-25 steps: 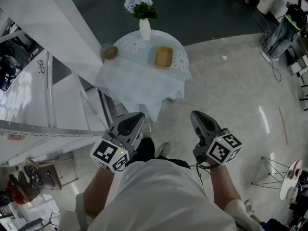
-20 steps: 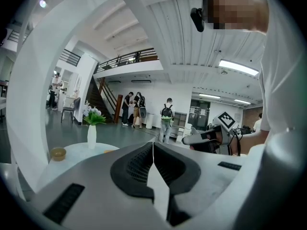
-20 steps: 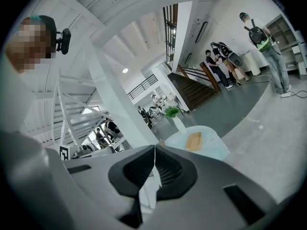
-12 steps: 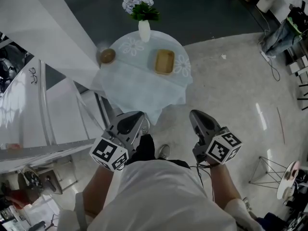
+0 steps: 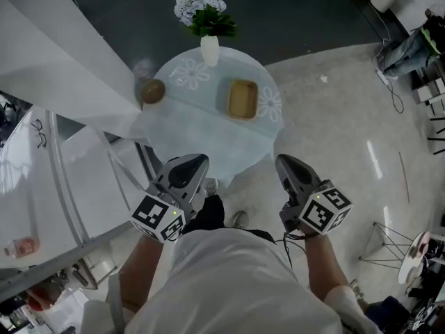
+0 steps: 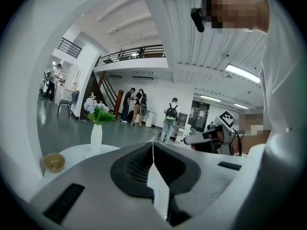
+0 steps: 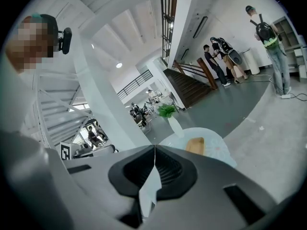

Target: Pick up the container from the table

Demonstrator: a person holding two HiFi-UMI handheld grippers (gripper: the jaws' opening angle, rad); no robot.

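Round clothed table (image 5: 208, 134), rectangular tan container (image 5: 243, 99)

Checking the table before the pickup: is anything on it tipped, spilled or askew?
Nothing stands out. The vase stands upright, the bowl and the container sit flat on the table, apart from each other, and no spill shows.

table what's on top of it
On its pale cloth: a white vase with flowers at the far edge, a small round bowl at the left, and a tan rectangular container right of centre. The cloth hides the tabletop itself.
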